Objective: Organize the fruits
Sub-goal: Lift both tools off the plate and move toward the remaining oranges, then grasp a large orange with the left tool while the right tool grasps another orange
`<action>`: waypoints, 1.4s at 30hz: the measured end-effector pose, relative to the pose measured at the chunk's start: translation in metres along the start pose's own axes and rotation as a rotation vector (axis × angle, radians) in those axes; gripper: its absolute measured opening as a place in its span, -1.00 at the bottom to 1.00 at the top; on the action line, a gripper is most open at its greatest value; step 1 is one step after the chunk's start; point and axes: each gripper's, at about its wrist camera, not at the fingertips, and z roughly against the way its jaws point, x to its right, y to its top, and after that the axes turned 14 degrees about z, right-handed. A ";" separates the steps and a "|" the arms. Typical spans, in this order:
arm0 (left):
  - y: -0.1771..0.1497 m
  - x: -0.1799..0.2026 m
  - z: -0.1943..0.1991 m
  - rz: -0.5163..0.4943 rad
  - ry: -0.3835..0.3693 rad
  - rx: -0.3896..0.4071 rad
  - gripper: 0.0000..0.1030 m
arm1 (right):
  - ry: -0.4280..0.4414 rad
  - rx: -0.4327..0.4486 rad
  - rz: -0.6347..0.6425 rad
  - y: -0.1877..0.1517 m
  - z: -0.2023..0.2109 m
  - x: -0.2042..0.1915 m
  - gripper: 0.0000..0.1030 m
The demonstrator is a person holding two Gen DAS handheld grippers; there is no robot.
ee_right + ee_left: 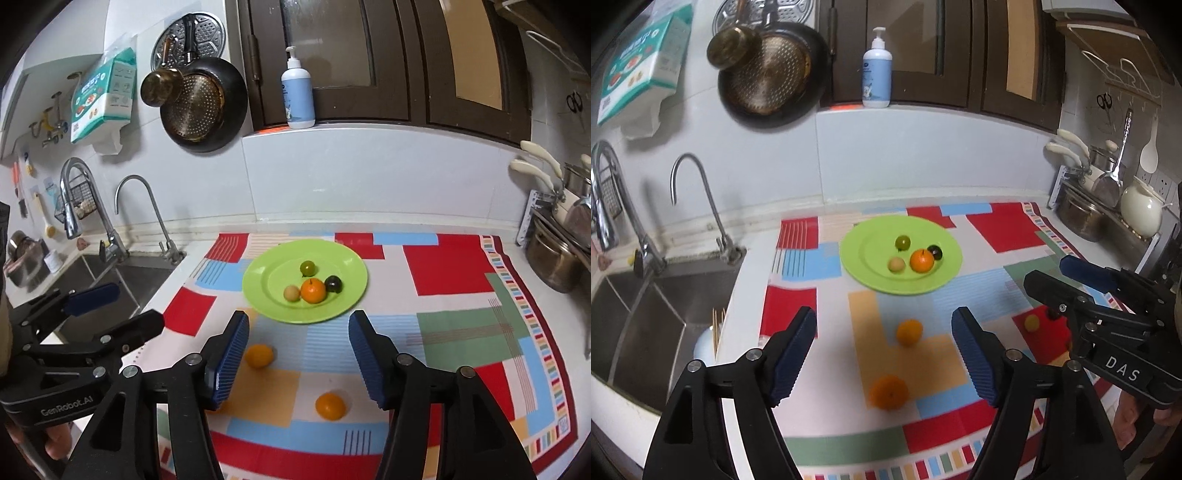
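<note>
A green plate sits on a patchwork cloth and holds an orange, a green fruit, a dark fruit and a pale fruit. Two oranges lie loose on the cloth in front of the plate. A small yellow fruit and a dark one lie at the right. My left gripper is open above the loose oranges. My right gripper is open and empty too.
A steel sink with taps lies left of the cloth. Pots and utensils stand at the right. A soap bottle stands on the back ledge. Pans hang on the wall.
</note>
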 end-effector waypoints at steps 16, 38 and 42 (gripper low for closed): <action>-0.058 -0.015 -0.021 0.025 0.045 -0.126 0.47 | 0.003 -0.133 -0.030 -0.054 -0.014 -0.009 0.12; -0.085 -0.024 -0.087 0.043 0.082 -0.247 0.46 | 0.003 -0.310 -0.065 -0.096 -0.079 0.006 0.12; -0.082 -0.023 -0.093 0.048 0.080 -0.250 0.33 | 0.014 -0.326 -0.063 -0.098 -0.089 0.007 0.12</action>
